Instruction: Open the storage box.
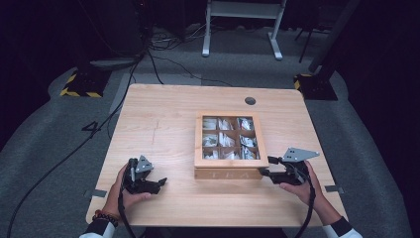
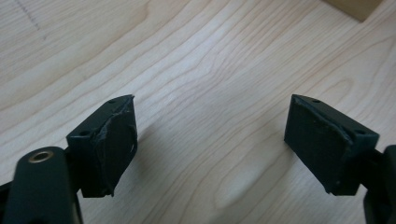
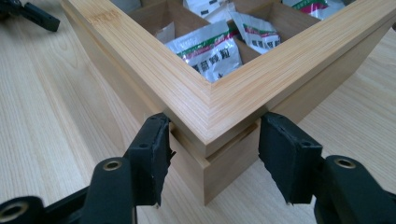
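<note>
A wooden box (image 1: 230, 162) with a windowed lid stands right of the table's middle, its compartments holding white sachets (image 1: 225, 139). My right gripper (image 1: 265, 166) is at the box's near right corner. In the right gripper view that corner of the box (image 3: 140, 60) sits between the jaws of the right gripper (image 3: 215, 123), and both pads (image 3: 152, 149) touch its two sides just under the lid. Sachets (image 3: 210, 51) show through the lid. My left gripper (image 1: 161, 182) rests near the table's front left, well apart from the box. The left gripper (image 2: 210, 135) is open over bare wood.
The wooden table (image 1: 158, 124) has a round cable hole (image 1: 250, 100) at its back right. Black cables (image 1: 74, 148) run over the grey floor at left. A white desk frame (image 1: 242, 29) and yellow-striped stand bases (image 1: 79, 87) stand behind the table.
</note>
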A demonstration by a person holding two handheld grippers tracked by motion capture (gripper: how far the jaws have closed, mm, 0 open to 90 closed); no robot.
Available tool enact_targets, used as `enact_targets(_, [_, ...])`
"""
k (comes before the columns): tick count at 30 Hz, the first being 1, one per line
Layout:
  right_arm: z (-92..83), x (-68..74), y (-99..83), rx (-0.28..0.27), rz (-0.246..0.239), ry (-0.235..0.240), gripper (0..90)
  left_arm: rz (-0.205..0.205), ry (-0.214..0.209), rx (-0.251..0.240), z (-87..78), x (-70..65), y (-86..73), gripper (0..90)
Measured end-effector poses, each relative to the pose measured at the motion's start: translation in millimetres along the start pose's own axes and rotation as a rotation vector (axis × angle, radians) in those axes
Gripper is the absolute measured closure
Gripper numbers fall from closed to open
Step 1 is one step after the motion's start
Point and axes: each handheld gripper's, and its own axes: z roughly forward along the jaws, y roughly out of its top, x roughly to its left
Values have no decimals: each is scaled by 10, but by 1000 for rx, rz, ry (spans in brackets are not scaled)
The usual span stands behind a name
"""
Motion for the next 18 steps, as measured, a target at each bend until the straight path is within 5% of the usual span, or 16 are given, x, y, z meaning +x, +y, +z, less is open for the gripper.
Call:
enact_targets(5, [-25, 1, 48, -18, 8, -10, 434, 63, 24, -50, -66, -101, 176, 207])
enact_targets(18, [-110, -39, 186, -61, 41, -19, 429, 208, -14, -188, -128, -452, 795, 244])
